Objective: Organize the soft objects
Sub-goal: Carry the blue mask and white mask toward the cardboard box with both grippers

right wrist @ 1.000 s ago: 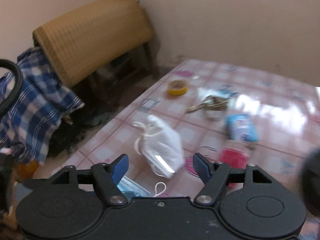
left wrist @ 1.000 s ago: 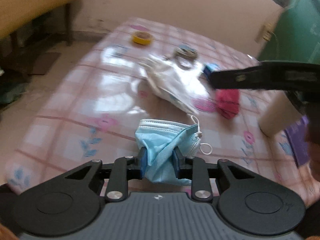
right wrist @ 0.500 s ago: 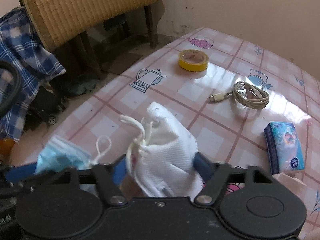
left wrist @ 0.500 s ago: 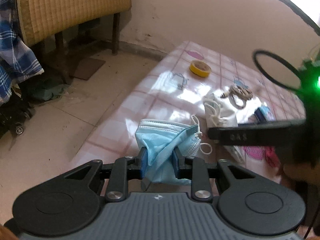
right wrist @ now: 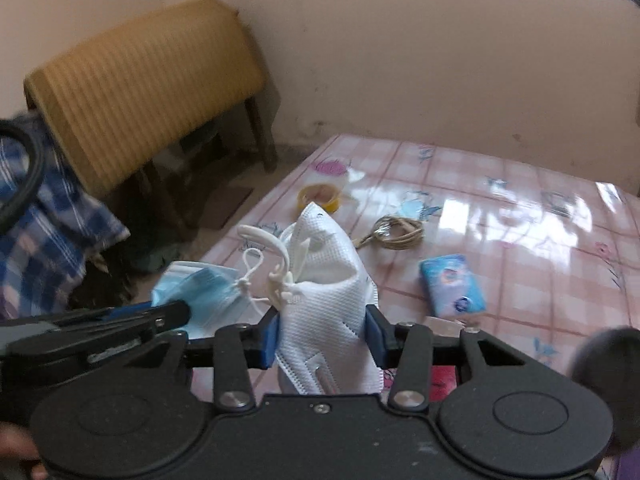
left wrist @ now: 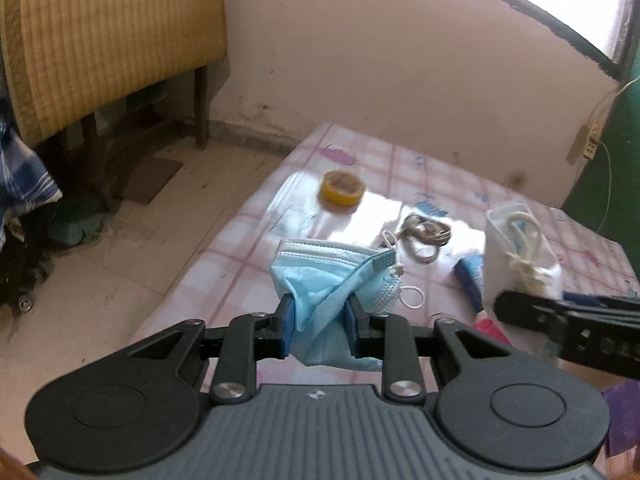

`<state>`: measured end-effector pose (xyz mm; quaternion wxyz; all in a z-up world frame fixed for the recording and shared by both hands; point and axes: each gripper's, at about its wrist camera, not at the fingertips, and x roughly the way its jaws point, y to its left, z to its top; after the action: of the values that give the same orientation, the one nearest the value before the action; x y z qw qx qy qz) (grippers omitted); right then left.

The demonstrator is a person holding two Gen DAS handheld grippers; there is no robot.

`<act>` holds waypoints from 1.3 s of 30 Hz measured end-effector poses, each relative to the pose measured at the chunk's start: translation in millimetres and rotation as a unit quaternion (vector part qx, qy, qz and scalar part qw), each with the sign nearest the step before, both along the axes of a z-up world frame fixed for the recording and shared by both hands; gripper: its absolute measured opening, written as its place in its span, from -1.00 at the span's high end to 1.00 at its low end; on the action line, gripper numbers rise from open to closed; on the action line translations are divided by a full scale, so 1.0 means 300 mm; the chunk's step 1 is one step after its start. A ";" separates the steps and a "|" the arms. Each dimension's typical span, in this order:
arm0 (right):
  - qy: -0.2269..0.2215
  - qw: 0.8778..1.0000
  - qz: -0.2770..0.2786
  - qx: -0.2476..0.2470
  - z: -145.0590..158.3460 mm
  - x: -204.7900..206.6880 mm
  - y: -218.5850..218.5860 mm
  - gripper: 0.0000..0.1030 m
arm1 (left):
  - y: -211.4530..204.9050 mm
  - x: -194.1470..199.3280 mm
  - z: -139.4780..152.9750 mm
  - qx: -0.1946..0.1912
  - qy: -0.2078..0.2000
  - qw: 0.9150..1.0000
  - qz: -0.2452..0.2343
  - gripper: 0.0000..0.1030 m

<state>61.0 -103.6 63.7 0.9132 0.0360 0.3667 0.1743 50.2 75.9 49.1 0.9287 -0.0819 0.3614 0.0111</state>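
Blue tissue packet (right wrist: 453, 286), print too blurred

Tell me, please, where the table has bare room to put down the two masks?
Free: the wide glossy stretch of table right of the coiled cable and beyond the blue packet. Crowded: the near-left corner around the yellow tape roll, cable and packet.

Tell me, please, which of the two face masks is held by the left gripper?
The blue pleated surgical mask, pinched in the left gripper. The white cup-shaped mask sits in the closing right gripper.
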 end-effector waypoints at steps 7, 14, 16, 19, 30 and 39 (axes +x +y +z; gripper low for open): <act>-0.032 0.999 -0.024 -0.010 0.089 -0.108 -0.114 -0.03 | -0.084 -0.022 0.061 0.007 -0.011 1.000 -0.013 0.47; -0.046 0.998 -0.041 -0.014 0.126 -0.150 -0.193 -0.03 | -0.180 -0.036 0.094 0.020 -0.014 0.999 -0.031 0.47; -0.047 0.998 -0.046 -0.013 0.133 -0.154 -0.221 -0.03 | -0.204 -0.041 0.100 0.024 -0.013 0.999 -0.038 0.47; -0.050 0.997 -0.053 -0.013 0.143 -0.165 -0.254 -0.04 | -0.234 -0.049 0.106 0.026 -0.012 0.998 -0.048 0.47; -0.061 0.995 -0.077 -0.013 0.181 -0.191 -0.373 -0.04 | -0.330 -0.031 0.118 0.022 -0.011 0.997 -0.075 0.47; -0.065 0.993 -0.097 -0.015 0.188 -0.213 -0.455 -0.04 | -0.425 -0.030 0.126 0.025 -0.012 0.995 -0.099 0.47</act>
<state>-2.7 -240.0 120.2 0.9481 0.0461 0.3040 0.0812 41.2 -51.6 87.0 0.9312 -0.0228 0.3563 -0.0731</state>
